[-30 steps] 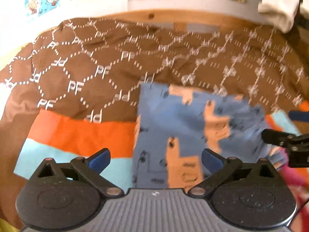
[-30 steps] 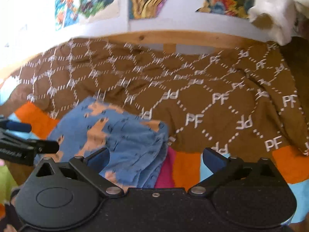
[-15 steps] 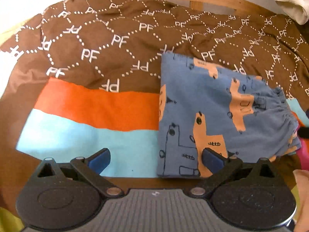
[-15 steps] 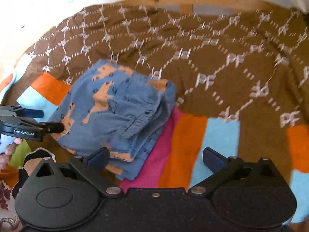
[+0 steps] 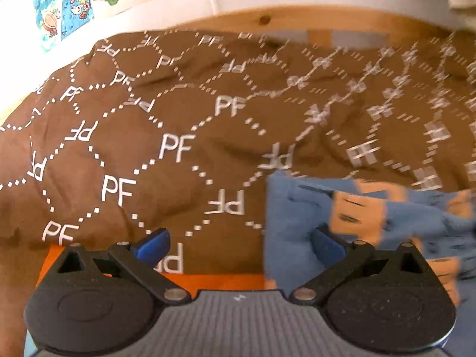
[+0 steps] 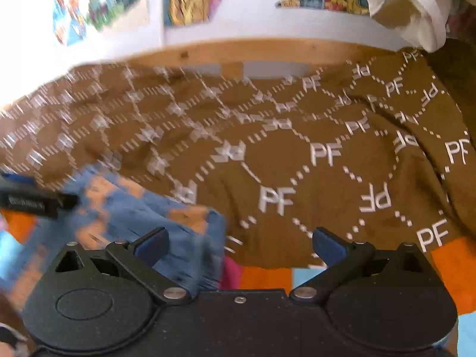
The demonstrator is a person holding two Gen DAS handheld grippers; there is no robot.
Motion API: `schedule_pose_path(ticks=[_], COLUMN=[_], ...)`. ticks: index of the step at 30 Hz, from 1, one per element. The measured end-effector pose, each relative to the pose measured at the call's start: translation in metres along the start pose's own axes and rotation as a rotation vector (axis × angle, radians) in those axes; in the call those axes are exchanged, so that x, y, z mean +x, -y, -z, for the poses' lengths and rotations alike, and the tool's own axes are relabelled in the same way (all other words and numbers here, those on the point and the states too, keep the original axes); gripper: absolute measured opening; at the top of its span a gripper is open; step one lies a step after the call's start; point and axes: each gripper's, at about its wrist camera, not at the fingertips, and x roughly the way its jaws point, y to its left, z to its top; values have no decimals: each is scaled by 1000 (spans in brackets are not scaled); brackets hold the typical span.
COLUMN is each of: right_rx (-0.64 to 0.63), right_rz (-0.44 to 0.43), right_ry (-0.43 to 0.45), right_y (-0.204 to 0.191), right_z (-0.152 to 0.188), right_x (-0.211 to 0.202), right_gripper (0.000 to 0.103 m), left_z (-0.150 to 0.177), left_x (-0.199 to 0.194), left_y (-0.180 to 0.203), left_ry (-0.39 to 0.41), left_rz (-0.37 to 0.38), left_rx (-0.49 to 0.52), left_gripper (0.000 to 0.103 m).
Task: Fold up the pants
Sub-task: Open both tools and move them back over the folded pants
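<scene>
The blue pants (image 5: 372,226) with orange animal print lie folded on the brown "PF" bedspread (image 5: 178,136). In the left wrist view they are at the lower right, with my open, empty left gripper (image 5: 239,242) at their left edge. In the right wrist view the pants (image 6: 148,220) are at the lower left, blurred. My right gripper (image 6: 239,242) is open and empty at their right edge. The left gripper shows as a black bar in the right wrist view (image 6: 38,200), over the pants' far left side.
The bedspread has orange (image 6: 452,264), light blue and pink (image 6: 232,270) stripes near me. A wooden bed rail (image 5: 297,20) and a white wall with colourful pictures (image 5: 65,3) stand behind. A white cloth (image 6: 416,6) hangs at the upper right.
Both cameras have tilted back up and lowered towards the bed, so the wall shows again. The pants sit lower in both views. Both grippers stay open.
</scene>
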Motion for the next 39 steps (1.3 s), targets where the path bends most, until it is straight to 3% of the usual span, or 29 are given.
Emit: schedule_pose_path(ticks=[5, 8, 12, 18, 24, 29, 34, 36, 39], right_rx=[81, 77, 67, 127, 118, 45, -142, -148, -129], right_rz=[-43, -49, -75, -47, -89, -213, -201, -203, -220], right_ry=[-22, 36, 65, -22, -16, -45, -152, -158, -188], right_y=[18, 11, 6, 20, 15, -1, -24, -24, -20], right_z=[4, 2, -2, 9, 5, 5, 18, 19, 17], right_x=[5, -10, -16, 1, -13, -32, -40, -41, -39], right_gripper=[102, 102, 102, 102, 102, 102, 102, 102, 102], left_z=[3, -4, -15, -15, -16, 13, 60, 74, 80], left_x=[7, -2, -5, 21, 0, -45, -65, -73, -80], left_y=[-20, -26, -18, -5, -7, -10, 3, 4, 4], left_ry=[-37, -19, 26, -21, -41, -21, -63, -21, -21], left_rz=[57, 70, 79, 57, 28, 88, 63, 62, 63], left_rx=[-104, -130, -98, -67, -100, -102, 18, 29, 22], left_gripper=[103, 103, 103, 103, 103, 103, 103, 103, 103])
